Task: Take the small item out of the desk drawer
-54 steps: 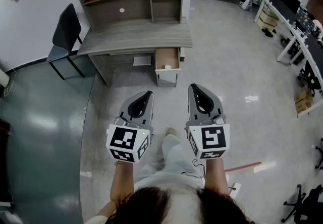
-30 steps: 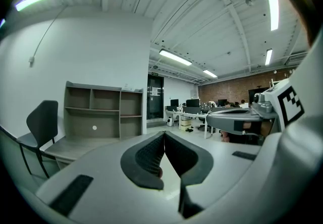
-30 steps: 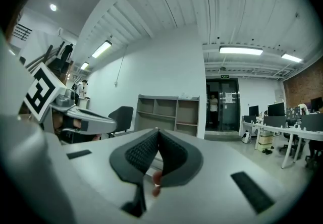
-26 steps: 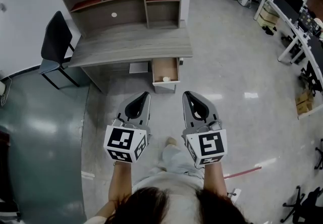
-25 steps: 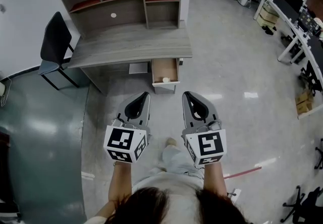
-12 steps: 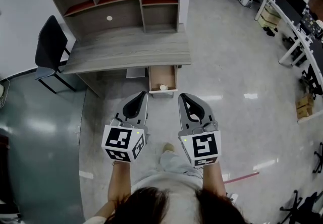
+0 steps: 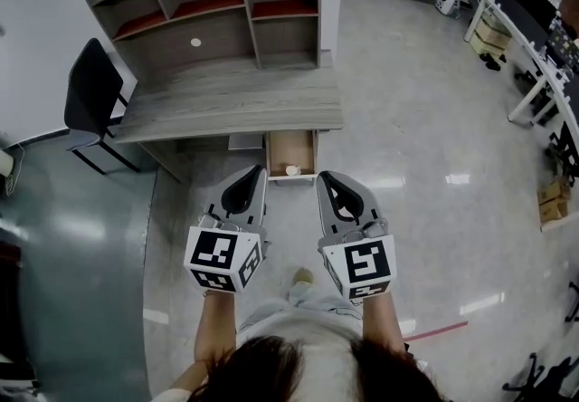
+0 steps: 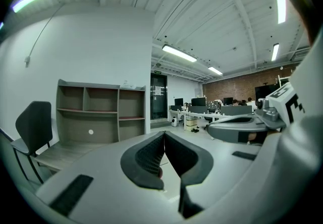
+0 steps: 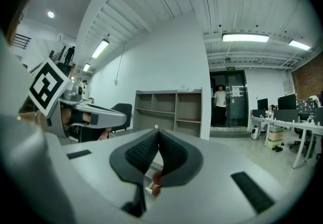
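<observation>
Both pairs of jaws are pinched together with nothing in them, your left gripper (image 7: 257, 176) and right gripper (image 7: 327, 181) held side by side, tips pointing at the desk (image 7: 226, 101). The small white item (image 7: 292, 170) sits at the near end of the open drawer (image 7: 291, 148), just ahead of the tips and between them (too small to read any long axis). Neither hand looks clearly nearer, and whichever you send down needs its jaws opened first.

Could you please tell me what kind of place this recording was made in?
Probably an open-plan office or lab: a grey wooden desk with an open shelf unit, a black office chair beside it, and long white tables carrying dark monitors along the right side.
</observation>
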`<state>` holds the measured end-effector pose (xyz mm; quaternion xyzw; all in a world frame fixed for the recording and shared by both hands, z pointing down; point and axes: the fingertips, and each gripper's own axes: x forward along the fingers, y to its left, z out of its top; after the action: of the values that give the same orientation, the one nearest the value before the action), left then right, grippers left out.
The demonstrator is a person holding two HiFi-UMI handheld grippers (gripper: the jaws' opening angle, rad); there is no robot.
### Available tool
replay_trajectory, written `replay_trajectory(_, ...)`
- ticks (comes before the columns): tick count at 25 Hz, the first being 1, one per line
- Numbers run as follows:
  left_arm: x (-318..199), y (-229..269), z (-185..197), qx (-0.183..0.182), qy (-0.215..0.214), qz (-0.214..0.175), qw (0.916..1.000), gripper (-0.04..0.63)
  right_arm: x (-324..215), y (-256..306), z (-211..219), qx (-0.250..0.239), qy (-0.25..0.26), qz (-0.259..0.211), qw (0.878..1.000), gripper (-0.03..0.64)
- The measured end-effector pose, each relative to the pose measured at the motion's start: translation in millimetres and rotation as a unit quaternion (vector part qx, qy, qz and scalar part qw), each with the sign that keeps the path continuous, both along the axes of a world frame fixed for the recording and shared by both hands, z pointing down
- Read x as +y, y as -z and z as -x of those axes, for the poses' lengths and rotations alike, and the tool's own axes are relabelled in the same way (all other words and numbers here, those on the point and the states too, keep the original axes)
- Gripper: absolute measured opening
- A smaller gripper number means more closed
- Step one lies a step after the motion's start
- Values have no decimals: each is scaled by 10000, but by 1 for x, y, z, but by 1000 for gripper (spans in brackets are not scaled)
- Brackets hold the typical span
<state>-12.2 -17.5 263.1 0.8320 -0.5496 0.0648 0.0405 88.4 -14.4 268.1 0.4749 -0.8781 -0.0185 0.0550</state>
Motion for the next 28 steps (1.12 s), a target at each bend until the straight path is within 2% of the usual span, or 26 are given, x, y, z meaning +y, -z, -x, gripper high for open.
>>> replay_trajectory(13, -5, -19, 12, 49, 290, 238, 9993, 17, -20, -17, 3, 7, 128, 98, 9999, 28)
replay_trajectory(28, -68, -44, 39, 169, 178, 444, 9987, 17, -76, -47, 29, 221, -66, 426, 9988, 28)
